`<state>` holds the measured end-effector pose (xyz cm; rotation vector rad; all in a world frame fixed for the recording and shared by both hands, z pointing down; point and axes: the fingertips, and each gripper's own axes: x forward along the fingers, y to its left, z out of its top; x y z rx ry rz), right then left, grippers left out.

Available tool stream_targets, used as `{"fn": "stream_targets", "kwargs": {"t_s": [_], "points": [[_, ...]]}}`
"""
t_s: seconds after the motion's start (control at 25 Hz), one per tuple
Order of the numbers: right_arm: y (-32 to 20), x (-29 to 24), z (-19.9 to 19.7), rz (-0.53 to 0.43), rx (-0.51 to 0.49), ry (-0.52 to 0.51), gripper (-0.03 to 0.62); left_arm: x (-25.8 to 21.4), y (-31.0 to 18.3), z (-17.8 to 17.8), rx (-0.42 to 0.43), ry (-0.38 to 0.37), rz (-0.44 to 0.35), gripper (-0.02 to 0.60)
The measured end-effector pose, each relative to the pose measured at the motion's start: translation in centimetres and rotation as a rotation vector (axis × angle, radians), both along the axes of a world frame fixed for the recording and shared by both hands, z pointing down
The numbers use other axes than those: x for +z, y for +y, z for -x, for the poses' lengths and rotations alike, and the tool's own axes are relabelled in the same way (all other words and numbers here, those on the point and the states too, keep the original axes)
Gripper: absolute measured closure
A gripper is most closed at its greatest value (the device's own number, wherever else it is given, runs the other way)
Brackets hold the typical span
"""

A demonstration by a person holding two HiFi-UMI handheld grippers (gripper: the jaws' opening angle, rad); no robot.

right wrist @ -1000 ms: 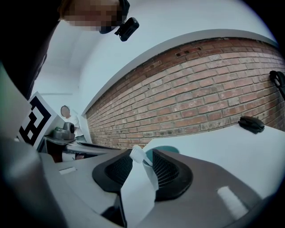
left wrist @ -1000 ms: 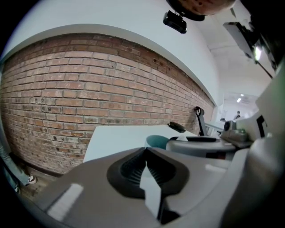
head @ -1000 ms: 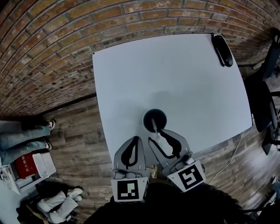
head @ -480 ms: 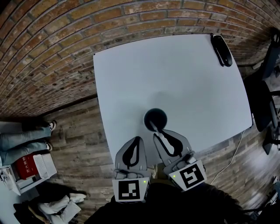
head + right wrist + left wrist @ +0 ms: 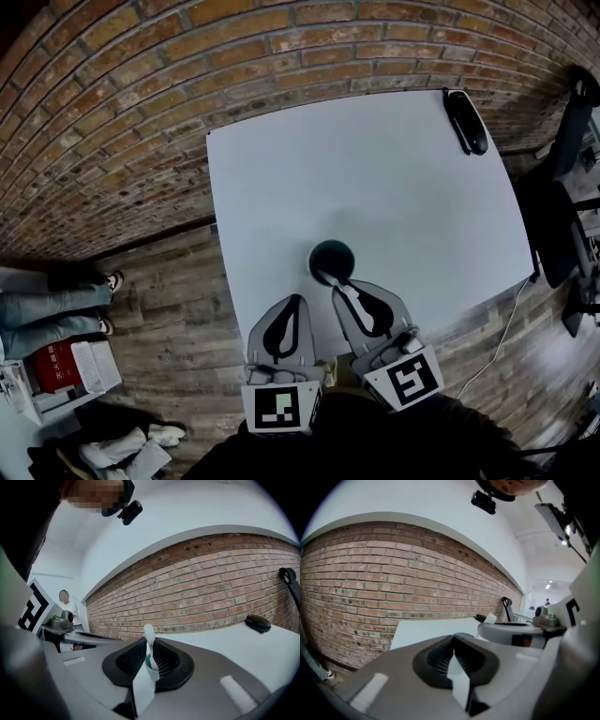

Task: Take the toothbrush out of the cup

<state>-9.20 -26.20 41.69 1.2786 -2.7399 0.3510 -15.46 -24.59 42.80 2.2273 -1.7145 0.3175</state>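
Observation:
A dark teal cup (image 5: 332, 255) stands near the front edge of the white table (image 5: 375, 178). A white toothbrush (image 5: 327, 277) leans out of it towards me. My right gripper (image 5: 338, 290) is just in front of the cup. Its jaws are closing, and the pads press the toothbrush handle. In the right gripper view the brush head (image 5: 148, 632) sticks up above the right gripper (image 5: 149, 644). My left gripper (image 5: 293, 298) hangs left of the cup with its jaws together and nothing in them. In the left gripper view the left gripper (image 5: 453, 639) has the cup rim (image 5: 464, 634) just beyond it.
A black computer mouse (image 5: 464, 120) lies at the table's far right corner. A dark chair (image 5: 553, 216) stands to the right of the table. A cable (image 5: 492, 347) hangs off the front right edge. A brick wall runs behind, and a seated person's legs (image 5: 47, 305) show at far left.
My right gripper's jaws have gone from wide apart to narrow around the toothbrush handle. The left gripper has stayed where it was.

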Motion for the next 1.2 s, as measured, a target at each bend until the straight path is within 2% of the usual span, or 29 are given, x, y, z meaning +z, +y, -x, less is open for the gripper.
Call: {"fn": "stream_targets", "kwargs": {"t_s": [0.44,1.2], "points": [[0.2,-4.0,0.4,-0.108,-0.003,-0.01,0.554,-3.6,0.0,0.3,0.003,0.013,-0.072,0.572],[1.8,-12.0,1.5,-0.315,-0.003,-0.032,0.556,-10.5,1.0,2.3,-0.007,-0.007,-0.281,0.572]]}}
